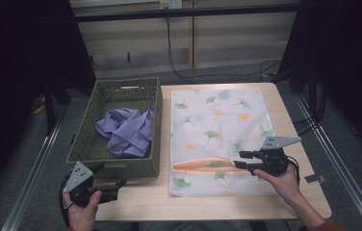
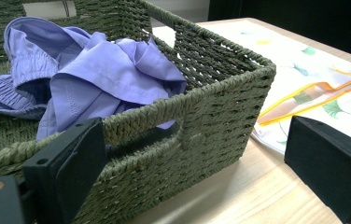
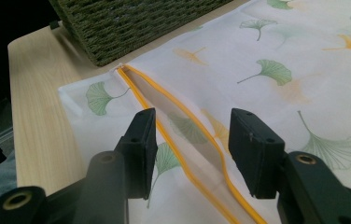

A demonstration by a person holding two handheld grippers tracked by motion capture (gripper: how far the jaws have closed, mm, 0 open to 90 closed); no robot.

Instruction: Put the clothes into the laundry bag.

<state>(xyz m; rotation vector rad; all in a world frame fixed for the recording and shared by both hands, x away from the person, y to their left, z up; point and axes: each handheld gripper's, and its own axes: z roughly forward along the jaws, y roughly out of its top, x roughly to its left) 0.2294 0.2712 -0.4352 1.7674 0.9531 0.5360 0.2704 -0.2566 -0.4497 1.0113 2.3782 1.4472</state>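
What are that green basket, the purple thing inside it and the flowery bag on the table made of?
The basket looks woven from twisted olive cord or grass: the braid shows, matte and coarse. The purple garment seems thin woven cloth, softly creased, with a gathered elastic band. The leaf-print bag looks like fine, slightly see-through fabric with an orange zip edge, perhaps mesh.

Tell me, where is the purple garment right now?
The purple garment lies crumpled inside the green woven basket, on the table's left side, beside the leaf-print bag.

High view looks forward and down over my desk (image 1: 135,204). Both gripper views sit close and low, sharing the basket (image 2: 220,116) and floral bag (image 3: 281,60).
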